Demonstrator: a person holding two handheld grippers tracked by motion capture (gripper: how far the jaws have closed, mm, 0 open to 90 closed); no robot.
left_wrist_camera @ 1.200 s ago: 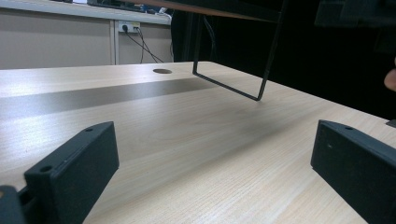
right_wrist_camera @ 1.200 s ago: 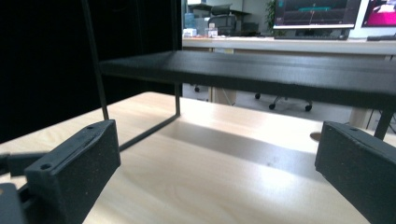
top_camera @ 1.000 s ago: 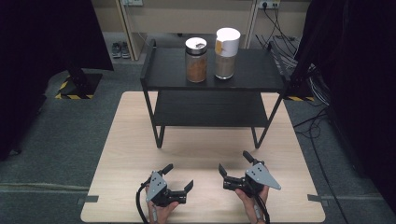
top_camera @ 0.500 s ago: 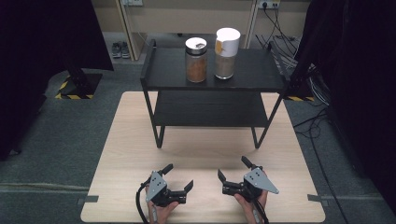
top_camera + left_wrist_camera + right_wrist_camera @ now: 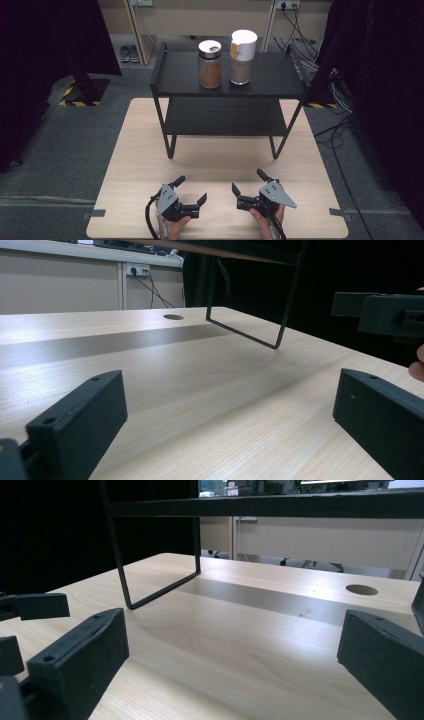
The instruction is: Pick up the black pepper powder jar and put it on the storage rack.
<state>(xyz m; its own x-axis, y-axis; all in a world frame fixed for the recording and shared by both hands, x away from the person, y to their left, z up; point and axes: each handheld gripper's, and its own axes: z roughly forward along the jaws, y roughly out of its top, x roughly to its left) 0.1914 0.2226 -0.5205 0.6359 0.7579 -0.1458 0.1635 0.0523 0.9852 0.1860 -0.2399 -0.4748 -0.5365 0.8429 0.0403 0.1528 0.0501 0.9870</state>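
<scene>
High view: right gripper (image 5: 248, 188) has slid slightly left at lower centre, jaws spread, empty; left gripper (image 5: 191, 191) likewise released. Jars (image 5: 210, 64) on shelf (image 5: 270, 80), upper centre, untouched — approach not begun.

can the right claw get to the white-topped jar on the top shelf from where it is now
Probably yes: the right claw is open and empty, the jar stands uncovered on the rack, with bare table between.

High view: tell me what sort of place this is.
Probably a lab or recording room: a bare wooden table on grey carpet, black curtains along the sides, loose cables on the floor, and a black shelf rack holding two jars.
</scene>
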